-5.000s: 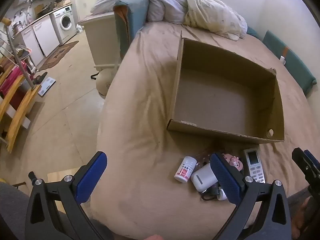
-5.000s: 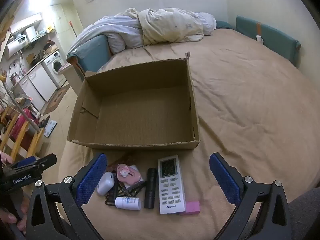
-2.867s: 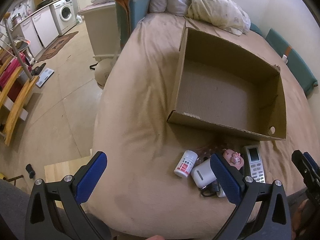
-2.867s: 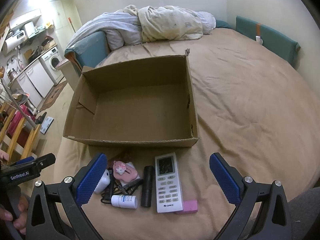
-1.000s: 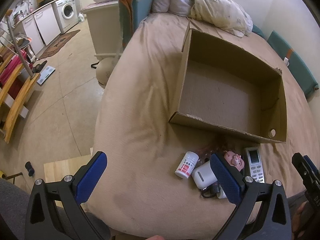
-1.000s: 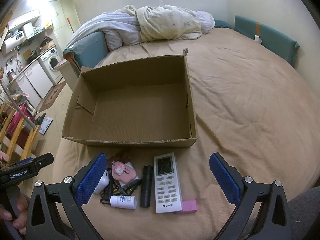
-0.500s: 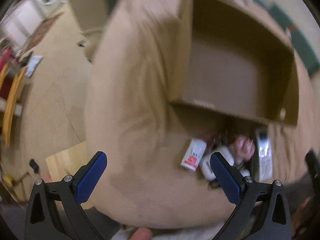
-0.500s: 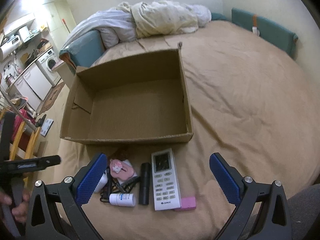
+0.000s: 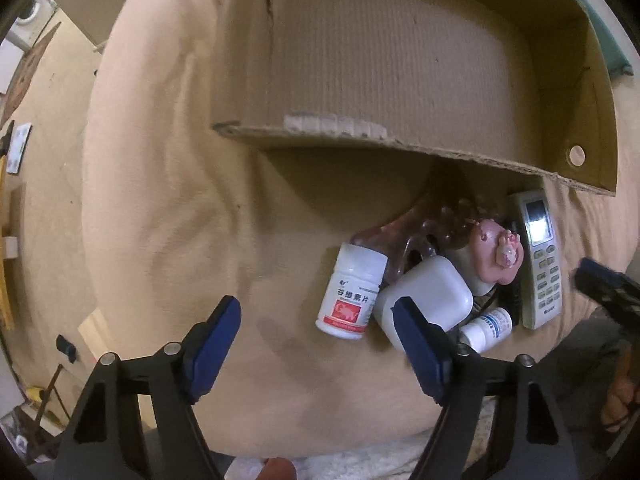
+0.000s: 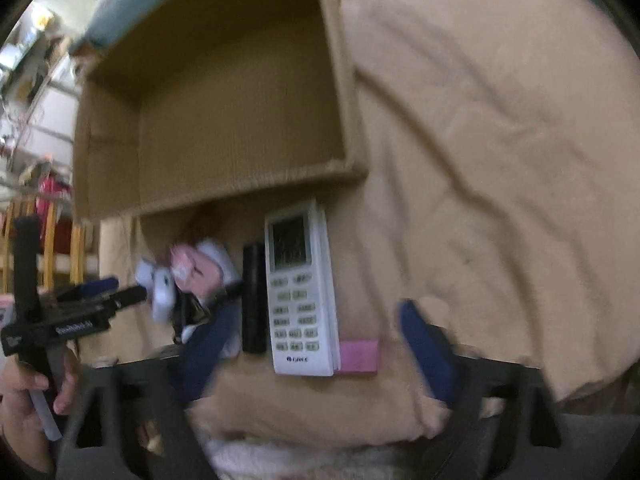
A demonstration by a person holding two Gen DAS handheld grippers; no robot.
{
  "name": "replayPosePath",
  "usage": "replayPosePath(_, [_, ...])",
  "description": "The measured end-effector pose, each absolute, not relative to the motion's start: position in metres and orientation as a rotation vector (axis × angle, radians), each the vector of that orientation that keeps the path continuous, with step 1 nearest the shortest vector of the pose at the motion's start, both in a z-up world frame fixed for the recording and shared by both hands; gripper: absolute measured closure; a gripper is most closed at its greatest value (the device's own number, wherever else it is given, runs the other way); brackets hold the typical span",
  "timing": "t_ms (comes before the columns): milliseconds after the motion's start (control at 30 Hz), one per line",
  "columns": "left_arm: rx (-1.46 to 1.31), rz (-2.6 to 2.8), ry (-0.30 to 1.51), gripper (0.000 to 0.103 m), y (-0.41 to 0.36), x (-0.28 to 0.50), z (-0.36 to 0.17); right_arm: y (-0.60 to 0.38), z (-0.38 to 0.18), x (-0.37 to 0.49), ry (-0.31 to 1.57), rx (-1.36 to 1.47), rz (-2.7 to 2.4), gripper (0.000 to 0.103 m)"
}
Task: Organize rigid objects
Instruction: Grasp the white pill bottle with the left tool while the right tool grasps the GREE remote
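Observation:
An open cardboard box lies on the tan bed, also in the right wrist view. In front of it lies a cluster: a white pill bottle with a red label, a white case, a small white bottle, a pink toy and a white remote. The right wrist view shows the remote, a black cylinder and a pink block. My left gripper is open, low, just short of the pill bottle. My right gripper is open, low over the remote's near end.
The bed edge drops to a tiled floor on the left. A wooden rack and kitchen units stand beyond. The right gripper's tip shows right of the remote. The left gripper reaches toward the cluster from the left.
Both grippers have dropped and moved forward toward the cluster, so the objects now look much larger. Both stay open. The objects have not moved.

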State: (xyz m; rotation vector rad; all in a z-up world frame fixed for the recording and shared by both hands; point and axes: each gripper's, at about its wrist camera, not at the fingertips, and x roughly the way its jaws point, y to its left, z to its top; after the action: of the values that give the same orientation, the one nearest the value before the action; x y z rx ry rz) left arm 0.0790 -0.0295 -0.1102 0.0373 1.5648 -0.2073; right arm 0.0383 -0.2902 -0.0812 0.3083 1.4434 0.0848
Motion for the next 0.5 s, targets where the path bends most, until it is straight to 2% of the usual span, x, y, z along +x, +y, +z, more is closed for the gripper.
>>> replayPosePath(33, [0.045,-0.211,1.568,0.026,-0.031,0.079,-0.112,-0.286,-0.089,0.041,1.478,0.293,0.095,0.034])
replayPosePath(167, [0.043,-0.198,1.566,0.027,-0.034,0.084,-0.119,-0.263,-0.105,0.049,1.525,0.197,0.124,0.038])
replayPosePath(233, [0.024,-0.187,1.565,0.031,-0.037,0.087,-0.128,-0.255,-0.111,0.053,1.534,0.162,0.127,0.038])
replayPosePath(300, [0.009,-0.189,1.582,0.044,-0.036,0.094,-0.136,-0.250,-0.120,0.056,1.551,0.152,0.120,0.040])
replayPosePath(367, [-0.006,-0.197,1.586,0.049,-0.036,0.097,-0.138,-0.248,-0.128,0.058,1.569,0.137,0.113,0.046])
replayPosePath(400, [-0.010,-0.202,1.586,0.059,-0.036,0.097,-0.140,-0.247,-0.131,0.058,1.576,0.130,0.110,0.046])
replayPosePath(500, [0.005,-0.211,1.587,0.076,-0.038,0.098,-0.141,-0.237,-0.138,0.057,1.566,0.092,0.110,0.048])
